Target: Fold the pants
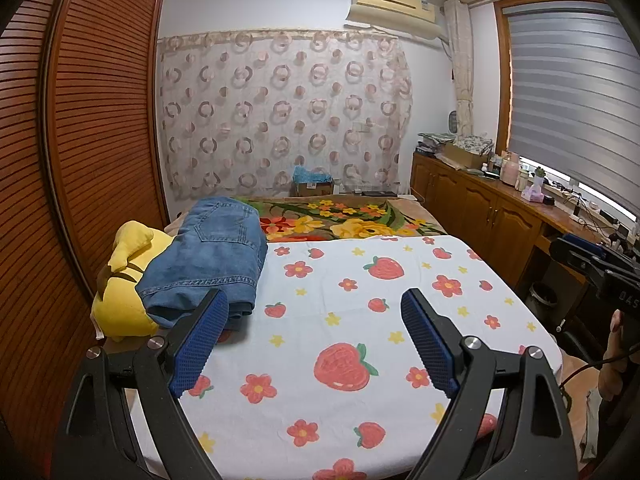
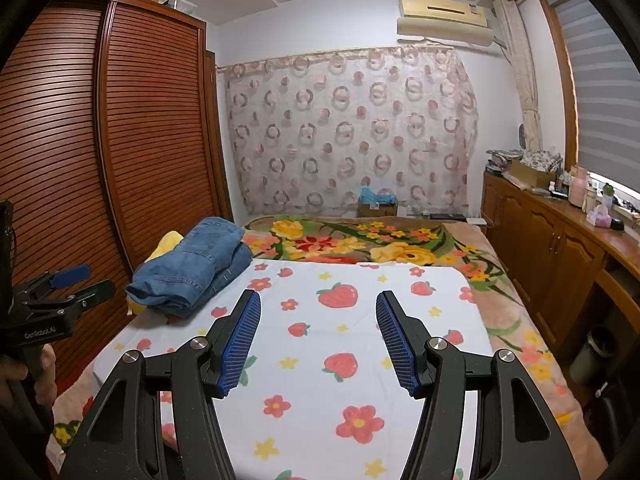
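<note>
Both grippers (image 1: 314, 312) (image 2: 318, 316) apart, empty, above strawberry sheet (image 2: 360, 360); folded pants (image 1: 208, 256) beside.

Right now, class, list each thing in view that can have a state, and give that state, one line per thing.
Jeans: folded, stacked beside the wardrobe, resting on the yellow plush.
Left claw: open, holding nothing.
Right claw: open, holding nothing.
Strawberry sheet: spread flat.
Wardrobe: doors shut.
Blind: lowered almost fully.
</note>
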Demonstrator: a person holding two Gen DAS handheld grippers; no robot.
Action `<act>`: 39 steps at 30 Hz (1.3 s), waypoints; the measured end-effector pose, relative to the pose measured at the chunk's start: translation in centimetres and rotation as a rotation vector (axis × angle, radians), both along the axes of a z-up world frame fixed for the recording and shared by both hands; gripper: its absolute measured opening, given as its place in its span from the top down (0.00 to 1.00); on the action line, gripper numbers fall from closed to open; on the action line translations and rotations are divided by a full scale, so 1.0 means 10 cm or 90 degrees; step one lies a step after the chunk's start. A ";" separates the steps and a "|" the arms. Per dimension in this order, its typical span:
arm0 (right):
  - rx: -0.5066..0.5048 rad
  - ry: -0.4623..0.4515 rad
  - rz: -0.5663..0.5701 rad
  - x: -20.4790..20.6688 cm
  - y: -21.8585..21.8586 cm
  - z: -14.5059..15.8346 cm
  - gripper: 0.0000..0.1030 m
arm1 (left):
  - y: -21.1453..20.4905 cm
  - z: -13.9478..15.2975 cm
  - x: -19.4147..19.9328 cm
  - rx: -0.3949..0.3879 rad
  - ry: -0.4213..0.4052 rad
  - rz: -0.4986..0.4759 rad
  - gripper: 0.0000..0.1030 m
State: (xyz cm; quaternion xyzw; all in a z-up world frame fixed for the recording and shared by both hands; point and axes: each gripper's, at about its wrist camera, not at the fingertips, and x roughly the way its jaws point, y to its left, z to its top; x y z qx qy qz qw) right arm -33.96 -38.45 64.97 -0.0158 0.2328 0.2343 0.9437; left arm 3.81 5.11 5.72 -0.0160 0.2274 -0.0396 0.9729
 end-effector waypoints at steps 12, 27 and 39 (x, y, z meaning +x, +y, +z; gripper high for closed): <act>0.001 0.003 -0.001 0.00 -0.02 -0.04 0.40 | -0.01 0.00 0.00 0.001 0.000 0.000 0.14; 0.002 0.001 0.000 0.00 -0.04 -0.04 0.40 | -0.03 -0.01 -0.01 0.002 -0.001 -0.001 0.14; 0.002 0.000 -0.001 0.00 -0.04 -0.05 0.40 | -0.04 -0.01 -0.01 0.002 -0.001 -0.001 0.14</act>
